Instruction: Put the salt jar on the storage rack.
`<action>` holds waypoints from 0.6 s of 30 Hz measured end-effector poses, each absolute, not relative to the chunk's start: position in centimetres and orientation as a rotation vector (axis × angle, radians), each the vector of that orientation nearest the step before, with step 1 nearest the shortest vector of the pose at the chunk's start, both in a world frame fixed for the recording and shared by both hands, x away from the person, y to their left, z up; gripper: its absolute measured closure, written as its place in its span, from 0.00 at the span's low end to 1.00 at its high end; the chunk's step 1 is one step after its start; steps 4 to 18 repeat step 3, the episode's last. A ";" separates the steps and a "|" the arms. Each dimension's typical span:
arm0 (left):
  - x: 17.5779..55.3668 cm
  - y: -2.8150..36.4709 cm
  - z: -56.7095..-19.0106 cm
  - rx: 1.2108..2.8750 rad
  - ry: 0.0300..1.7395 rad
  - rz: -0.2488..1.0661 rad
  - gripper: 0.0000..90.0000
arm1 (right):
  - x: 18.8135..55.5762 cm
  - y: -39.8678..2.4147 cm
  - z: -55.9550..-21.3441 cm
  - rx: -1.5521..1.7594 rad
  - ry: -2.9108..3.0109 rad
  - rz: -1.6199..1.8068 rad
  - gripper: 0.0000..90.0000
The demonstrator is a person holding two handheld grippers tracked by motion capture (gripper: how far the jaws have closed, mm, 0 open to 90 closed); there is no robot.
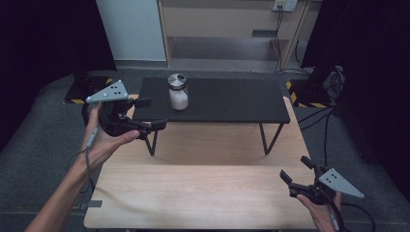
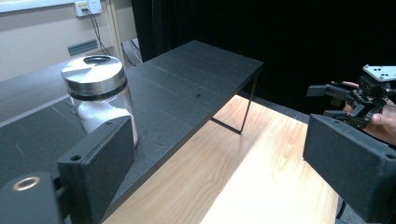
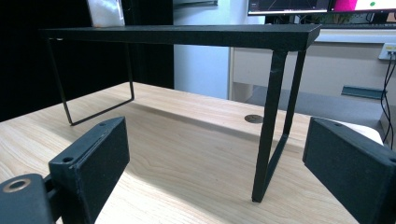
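The jar (image 1: 178,91) stands on the black shelf (image 1: 232,101), upper centre. The left gripper (image 1: 145,112) hangs just left of it, jaws wide, empty. The right gripper (image 1: 296,170), lower right, gapes well apart.

Left gripper (image 1: 150,114): black body, grey three-cornered plate with dark screw dots on top, thin cable trailing along the forearm.
Right gripper (image 1: 296,170): same black build, grey plate, dark cable.
Jaws: flat black rectangular pads, each with a small round hole.
Sleeves: none, forearms bare.
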State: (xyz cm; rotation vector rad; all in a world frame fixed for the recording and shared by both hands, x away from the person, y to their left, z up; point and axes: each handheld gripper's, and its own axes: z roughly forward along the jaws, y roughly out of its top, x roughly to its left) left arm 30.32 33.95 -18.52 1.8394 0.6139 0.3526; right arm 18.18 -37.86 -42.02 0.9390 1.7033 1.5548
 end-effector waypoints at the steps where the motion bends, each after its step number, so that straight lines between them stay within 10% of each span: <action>1: 30.4 33.9 -18.5 1.840 0.614 0.352 0.09 | 18.2 -37.9 -42.0 0.939 1.703 1.555 0.08; 18: 30.4 33.9 -18.5 1.836 0.614 0.352 0.09 | 18.2 -37.8 -42.0 0.936 1.704 1.555 0.08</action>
